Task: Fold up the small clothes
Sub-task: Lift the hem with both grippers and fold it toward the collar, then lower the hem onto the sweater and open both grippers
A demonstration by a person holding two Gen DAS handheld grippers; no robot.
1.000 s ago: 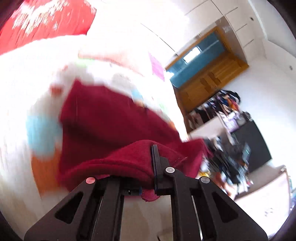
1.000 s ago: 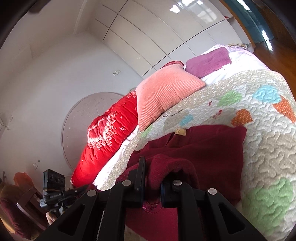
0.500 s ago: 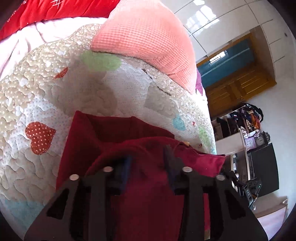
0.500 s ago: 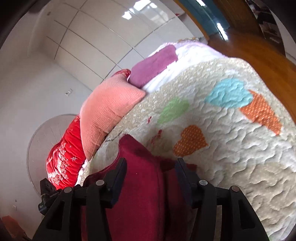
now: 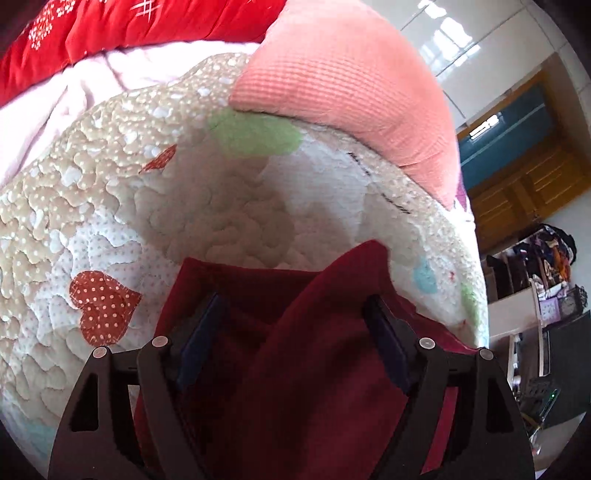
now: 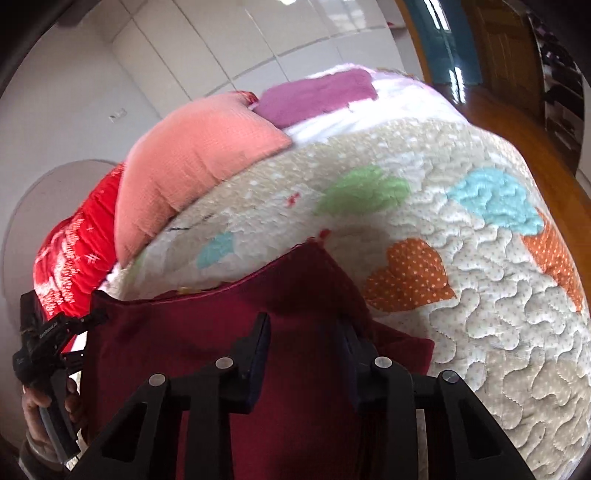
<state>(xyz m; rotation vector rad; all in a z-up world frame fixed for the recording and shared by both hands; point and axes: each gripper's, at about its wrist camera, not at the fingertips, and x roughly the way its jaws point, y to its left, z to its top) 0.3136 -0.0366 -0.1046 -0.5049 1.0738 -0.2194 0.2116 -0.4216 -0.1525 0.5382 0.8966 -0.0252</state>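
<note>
A: Garment (image 5: 314,369) lies on the quilt (image 5: 110,206), low centre of the left wrist view.
B: And the pillow (image 5: 351,81) rests on the quilt's upper right, blanket (image 5: 110,26) upper left behind.

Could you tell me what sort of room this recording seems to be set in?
Most likely a bedroom: the dark red garment lies on a bed's patchwork quilt, a salmon pillow behind it, and glossy white wardrobe doors beyond.

One dark red cloth (image 5: 314,369); one quilt (image 5: 110,221); one pink pillow (image 5: 351,85); one purple pillow (image 6: 317,96); one red blanket (image 5: 110,26); two grippers (image 5: 295,332).
</note>
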